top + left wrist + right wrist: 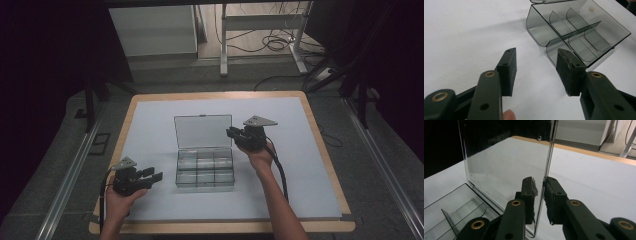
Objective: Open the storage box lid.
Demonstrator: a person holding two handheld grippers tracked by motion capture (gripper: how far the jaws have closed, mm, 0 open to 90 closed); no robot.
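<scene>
One clear compartment box is sitting mid-table on the white mat, lid standing upright behind the tray, so I'm judging the opening or closing as roughly halfway, with the lid swing left to finish. My right gripper is pinching the lid's side edge, pads pressing the clear panel, while my left gripper is idling spread and empty just left of the box. Counting six empty compartments, two grippers, one lid.

Glossy clear plastic box, matt white table cover, wooden table edge
</scene>
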